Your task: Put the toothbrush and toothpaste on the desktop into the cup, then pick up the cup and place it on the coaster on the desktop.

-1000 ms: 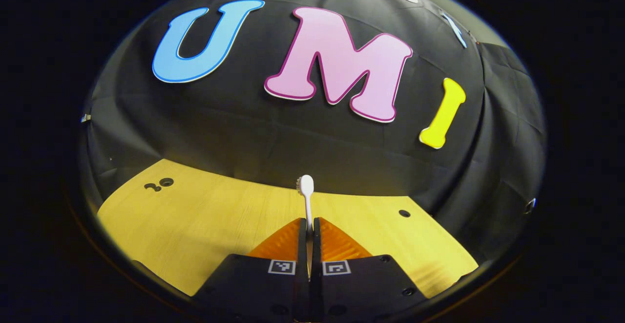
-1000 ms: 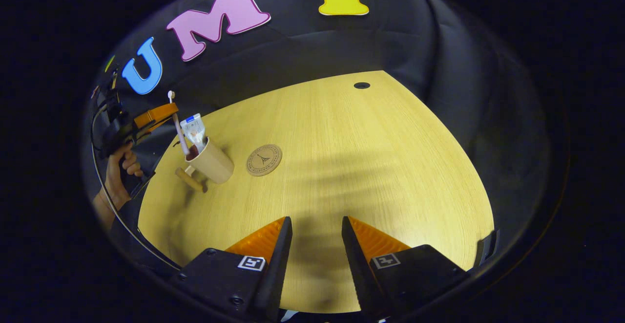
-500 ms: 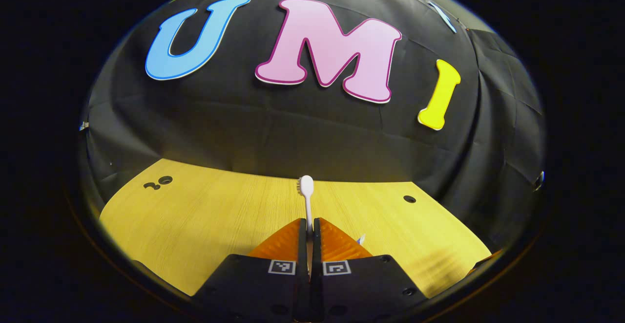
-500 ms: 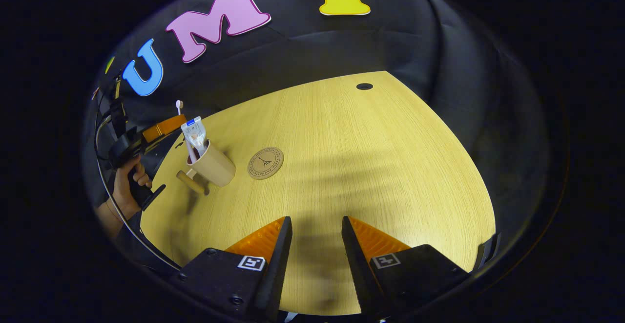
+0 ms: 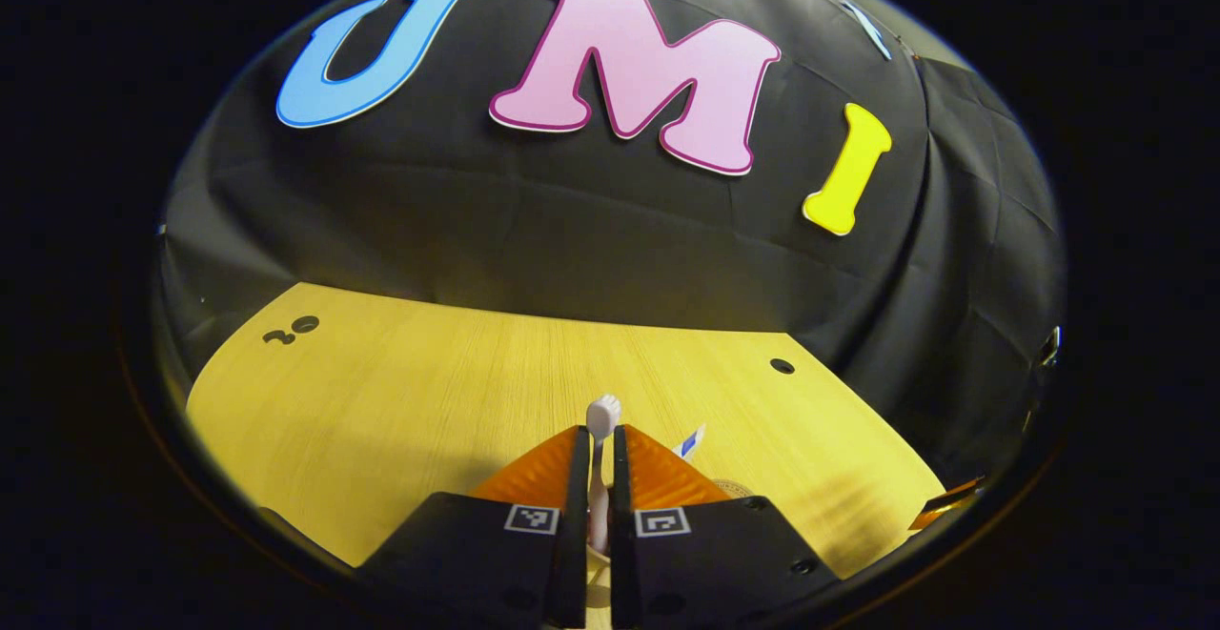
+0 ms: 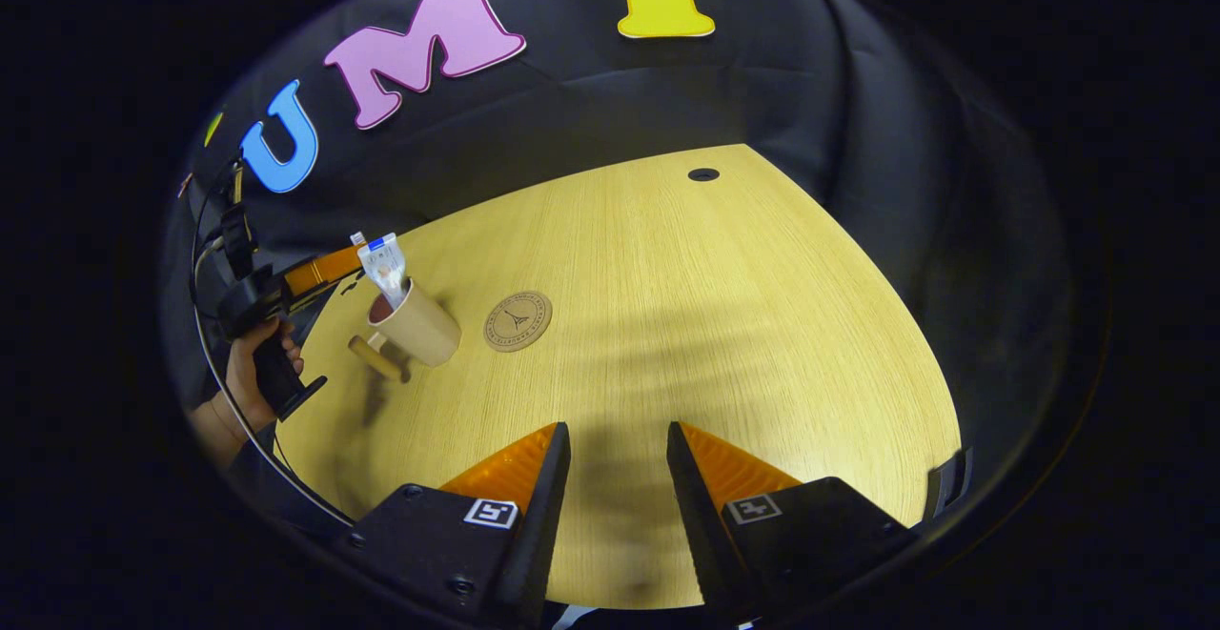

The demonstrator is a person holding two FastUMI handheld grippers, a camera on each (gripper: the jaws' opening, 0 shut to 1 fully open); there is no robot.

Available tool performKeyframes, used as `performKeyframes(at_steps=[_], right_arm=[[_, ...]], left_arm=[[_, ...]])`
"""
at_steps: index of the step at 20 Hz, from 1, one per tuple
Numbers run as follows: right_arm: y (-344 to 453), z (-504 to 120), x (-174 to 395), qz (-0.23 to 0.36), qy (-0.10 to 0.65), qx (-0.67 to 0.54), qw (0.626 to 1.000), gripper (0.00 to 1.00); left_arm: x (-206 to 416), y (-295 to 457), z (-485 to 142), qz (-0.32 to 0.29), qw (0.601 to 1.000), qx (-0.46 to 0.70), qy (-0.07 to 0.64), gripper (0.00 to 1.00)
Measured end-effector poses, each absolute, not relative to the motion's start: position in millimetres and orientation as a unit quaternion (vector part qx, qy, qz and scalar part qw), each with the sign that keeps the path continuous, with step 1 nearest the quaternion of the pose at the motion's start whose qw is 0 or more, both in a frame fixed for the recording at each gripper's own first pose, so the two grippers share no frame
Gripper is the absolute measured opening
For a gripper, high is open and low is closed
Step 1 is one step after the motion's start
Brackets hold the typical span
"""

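In the left gripper view, your left gripper (image 5: pixel 596 435) points along the desktop (image 5: pixel 381 392) with its jaws a narrow slit apart. The toothbrush (image 5: pixel 602 415) stands in that slit, long axis running straight up between the fingers, head just above their tips. I cannot tell whether the pads press the shaft or only flank it. The toothpaste (image 5: pixel 690 441) tip peeks out just right of the right finger, and an edge of the coaster (image 5: pixel 732 488) shows below it.

In the right gripper view, your right gripper (image 6: pixel 618 477) hangs wide open and empty, well back from everything. The cup (image 6: pixel 416 327) lies far ahead and to its left, toothpaste upright inside, handle toward you. The left gripper sits just beyond the cup's rim, so that hand is much the nearer. The coaster lies just right of the cup, apart from it. The lift to the coaster probably suits the left side; judge the release first.
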State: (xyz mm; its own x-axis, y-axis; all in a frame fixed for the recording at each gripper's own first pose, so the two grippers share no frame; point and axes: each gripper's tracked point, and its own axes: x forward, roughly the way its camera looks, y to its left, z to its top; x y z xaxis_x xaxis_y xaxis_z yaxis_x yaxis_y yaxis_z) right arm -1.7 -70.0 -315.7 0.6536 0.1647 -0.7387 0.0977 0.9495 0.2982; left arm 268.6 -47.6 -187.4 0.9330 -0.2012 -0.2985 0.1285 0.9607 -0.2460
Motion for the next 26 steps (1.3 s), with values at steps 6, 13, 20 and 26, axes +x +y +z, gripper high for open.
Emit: performKeyframes(at_steps=[6, 13, 20, 26], right_arm=[[-63.0, -312.1, 1.5, 0.023, 0.412, 0.171, 0.895, 0.64], [-61.2, -312.5, 5.8, 0.024, 0.407, 0.181, 0.895, 0.64], [-61.9, -315.9, 2.0, 0.025, 0.408, 0.185, 0.894, 0.64], [-66.5, -315.0, -0.2, 0.018, 0.404, 0.196, 0.893, 0.64]], left_arm=[[251.3, -48.8, -181.7, -0.099, 0.975, -0.096, 0.173, 0.49], [222.0, -33.8, -171.3, -0.097, 0.976, -0.063, 0.182, 0.88], [179.5, -34.4, -196.9, -0.117, 0.955, -0.029, 0.27, 0.94], [172.1, -46.6, -248.9, -0.152, 0.922, 0.034, 0.355, 0.94]])
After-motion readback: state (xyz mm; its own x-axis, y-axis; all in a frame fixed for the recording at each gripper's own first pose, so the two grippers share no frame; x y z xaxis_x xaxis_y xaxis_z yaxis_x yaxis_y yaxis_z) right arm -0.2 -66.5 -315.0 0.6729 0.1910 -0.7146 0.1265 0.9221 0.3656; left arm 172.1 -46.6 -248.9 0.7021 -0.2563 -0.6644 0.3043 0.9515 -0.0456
